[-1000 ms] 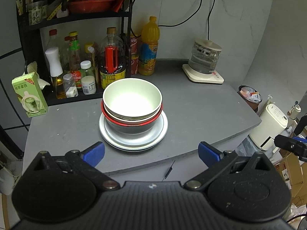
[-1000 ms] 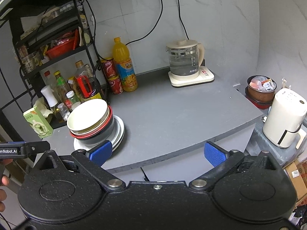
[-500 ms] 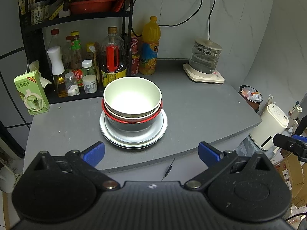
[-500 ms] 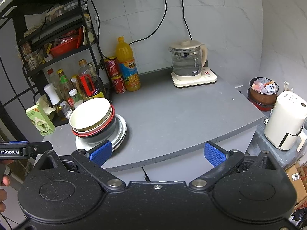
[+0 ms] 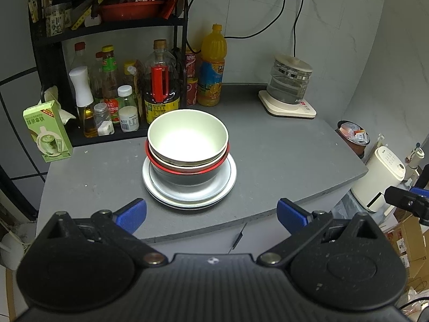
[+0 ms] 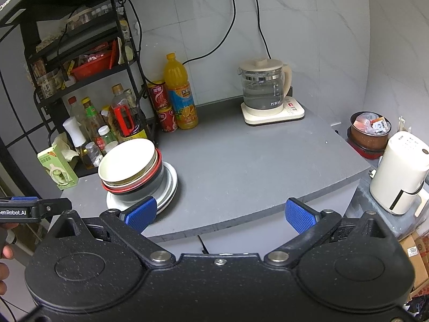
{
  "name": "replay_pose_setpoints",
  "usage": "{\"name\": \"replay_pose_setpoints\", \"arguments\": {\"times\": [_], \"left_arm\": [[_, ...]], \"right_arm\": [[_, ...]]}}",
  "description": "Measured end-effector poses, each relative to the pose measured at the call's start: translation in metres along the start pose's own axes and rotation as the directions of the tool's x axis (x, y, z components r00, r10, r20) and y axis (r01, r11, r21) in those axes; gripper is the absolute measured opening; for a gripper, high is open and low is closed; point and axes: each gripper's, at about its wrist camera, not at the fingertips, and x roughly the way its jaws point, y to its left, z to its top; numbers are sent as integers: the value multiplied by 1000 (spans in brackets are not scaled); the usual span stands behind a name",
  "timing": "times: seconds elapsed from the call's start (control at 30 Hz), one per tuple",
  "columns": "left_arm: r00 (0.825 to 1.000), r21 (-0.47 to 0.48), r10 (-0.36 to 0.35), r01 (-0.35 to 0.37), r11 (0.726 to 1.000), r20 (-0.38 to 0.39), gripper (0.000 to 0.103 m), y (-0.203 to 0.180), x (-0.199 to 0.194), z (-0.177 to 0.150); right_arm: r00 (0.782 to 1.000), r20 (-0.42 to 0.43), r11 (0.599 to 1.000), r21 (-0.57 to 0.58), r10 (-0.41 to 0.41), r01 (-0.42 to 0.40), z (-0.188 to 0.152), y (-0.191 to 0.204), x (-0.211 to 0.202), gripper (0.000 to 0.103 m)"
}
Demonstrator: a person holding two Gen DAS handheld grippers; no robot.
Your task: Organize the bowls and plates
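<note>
A single stack is seen at the centre of the grey worktop (image 5: 268,161): a cream bowl (image 5: 187,136) is nested in what appear to be two more bowls, the lowest a red-rimmed dark bowl (image 5: 187,173), and these are carried on two metal plates (image 5: 228,181), though the exact count is hard to settle from the overlapping rims. The left claw (image 5: 211,212) is held wide and empty at 6 o'clock of the stack, off the worktop's front edge; the right claw (image 6: 219,212) is likewise spread wide with nothing gripped. If the top bowl were lifted by one rim, the nested bowls below could be dragged up or tipped, and the bottles (image 5: 161,80) at 12 o'clock could be knocked.
</note>
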Motion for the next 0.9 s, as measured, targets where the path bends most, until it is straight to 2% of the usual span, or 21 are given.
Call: {"name": "replay_pose_setpoints", "arguments": {"times": [0.9], "left_arm": [[1000,0,-4,4,1000,-16,102,-4,-2,0]], "right_arm": [[1000,-19,1000,1,-6,6,-3,3,1,103]]}}
